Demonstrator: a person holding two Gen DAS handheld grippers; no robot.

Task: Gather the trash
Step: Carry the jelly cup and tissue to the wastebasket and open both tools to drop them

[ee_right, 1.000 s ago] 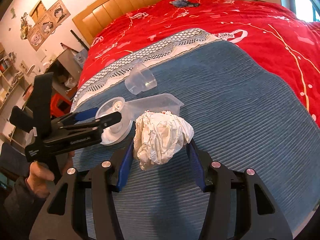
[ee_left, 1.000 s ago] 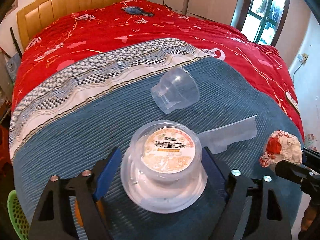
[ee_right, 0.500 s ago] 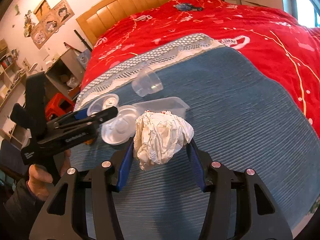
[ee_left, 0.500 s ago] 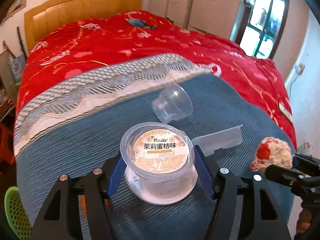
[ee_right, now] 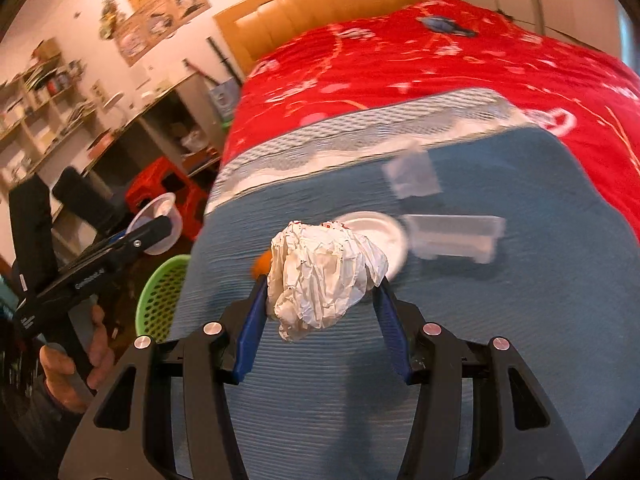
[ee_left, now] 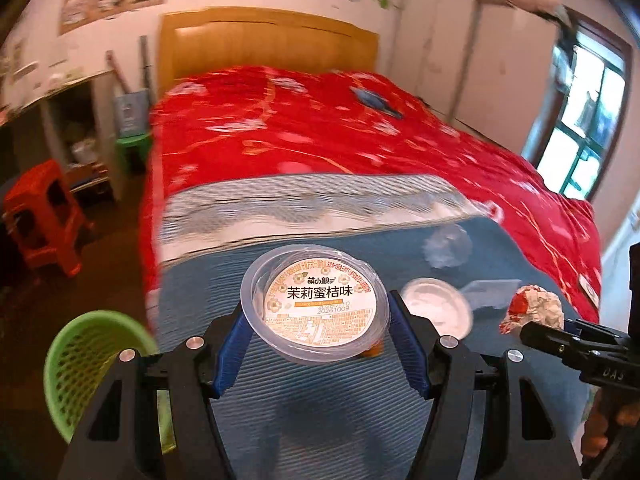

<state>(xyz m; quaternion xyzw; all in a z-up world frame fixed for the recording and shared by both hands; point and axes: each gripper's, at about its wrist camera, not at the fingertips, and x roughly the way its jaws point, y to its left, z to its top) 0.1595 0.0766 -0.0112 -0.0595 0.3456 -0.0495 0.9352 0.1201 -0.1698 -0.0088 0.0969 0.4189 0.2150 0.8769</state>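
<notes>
A clear plastic jelly cup [ee_left: 320, 300] with an orange printed lid sits between the blue pads of my left gripper [ee_left: 316, 316], which is shut on it and holds it above the blue bedcover [ee_left: 304, 412]. My right gripper [ee_right: 321, 282] is shut on a crumpled ball of white paper [ee_right: 320, 268] with red print. In the right wrist view the left gripper [ee_right: 154, 232] and its cup [ee_right: 160, 216] hang past the bed's left edge, above a green basket [ee_right: 160, 296]. On the cover lie a white round lid [ee_right: 376, 232], a clear tray [ee_right: 452, 236] and a clear cup [ee_right: 412, 176].
The green basket [ee_left: 80, 360] stands on the floor by the bed's left side. A red stool [ee_left: 44, 216] and shelves are farther left. A small orange scrap [ee_right: 262, 264] lies on the cover. A person's hand [ee_right: 76, 360] grips the left tool.
My left gripper closed on the jelly cup, lifted it off the white lid and carried it left toward the bed's edge. My right gripper rose with the paper ball.
</notes>
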